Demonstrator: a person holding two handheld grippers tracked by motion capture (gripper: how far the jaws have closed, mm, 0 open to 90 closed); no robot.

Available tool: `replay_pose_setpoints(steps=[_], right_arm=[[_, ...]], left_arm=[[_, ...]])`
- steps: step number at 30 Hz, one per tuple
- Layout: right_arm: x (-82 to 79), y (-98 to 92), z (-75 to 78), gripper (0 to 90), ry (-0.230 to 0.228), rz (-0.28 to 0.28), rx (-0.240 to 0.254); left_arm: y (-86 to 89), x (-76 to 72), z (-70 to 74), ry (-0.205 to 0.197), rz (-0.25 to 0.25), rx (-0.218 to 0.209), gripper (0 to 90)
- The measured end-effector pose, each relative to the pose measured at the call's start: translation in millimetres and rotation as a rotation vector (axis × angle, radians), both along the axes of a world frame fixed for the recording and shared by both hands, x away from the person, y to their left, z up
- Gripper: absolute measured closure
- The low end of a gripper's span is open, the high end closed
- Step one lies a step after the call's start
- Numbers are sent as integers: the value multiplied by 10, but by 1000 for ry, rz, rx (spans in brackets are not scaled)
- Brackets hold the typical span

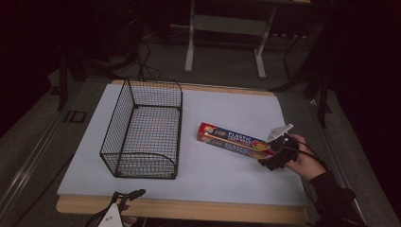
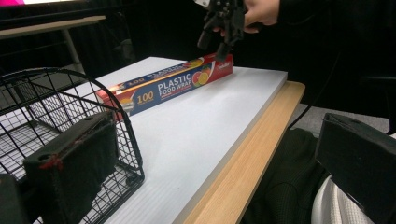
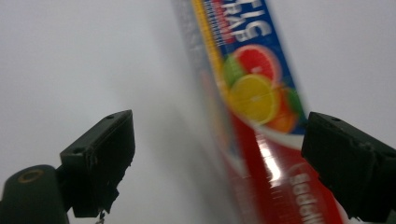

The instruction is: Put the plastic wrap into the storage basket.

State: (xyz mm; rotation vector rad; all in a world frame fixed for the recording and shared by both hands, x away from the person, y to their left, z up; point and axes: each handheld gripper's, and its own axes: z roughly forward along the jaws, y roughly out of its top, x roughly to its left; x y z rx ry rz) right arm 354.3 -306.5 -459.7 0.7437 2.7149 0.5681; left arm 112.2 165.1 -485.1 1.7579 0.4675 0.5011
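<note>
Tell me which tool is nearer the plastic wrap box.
Right. The right tool is poised over the near end of the plastic wrap box, jaws open on either side of it. The left tool sits off the table's front edge, beyond the wire basket.

1 wire basket (image 1: 144, 130), black, approx 9 o'clock of the table's centre. 1 box of plastic food wrap (image 1: 235, 141), red/blue, approx 3 o'clock. 1 white board (image 1: 213, 175) covering 1 wooden table (image 1: 189, 211). 2 grippers: right gripper (image 1: 273, 158) at 4 o'clock w/ jaws apart either side of the box end, left gripper (image 1: 135, 194) at 7 o'clock by the table edge, jaws apart. 1 hand (image 1: 307, 158) seen, on the right one. 1 white-legged table frame (image 1: 227, 33) at 12 o'clock, on the floor beyond.
</note>
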Motion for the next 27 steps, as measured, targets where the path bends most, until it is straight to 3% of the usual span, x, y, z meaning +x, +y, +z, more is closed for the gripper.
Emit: replay_pose_setpoints(steps=[3,13,17,23,27], right_arm=[[88,32,7,97,22,4,6],[328,217,-63,99,39,36,-61],[417,283,-77,112,65,47,-63],[515,374,-80,145,57,82,-69],[575,451,-121,163,78,98,-66]], left_arm=[[1,1,-2,1,1,2,1],[0,5,-6,3,1,5,1],[0,7,-8,2,2,7,1],[2,7,-10,3,4,7,1],[2,5,-11,0,3,10,1]])
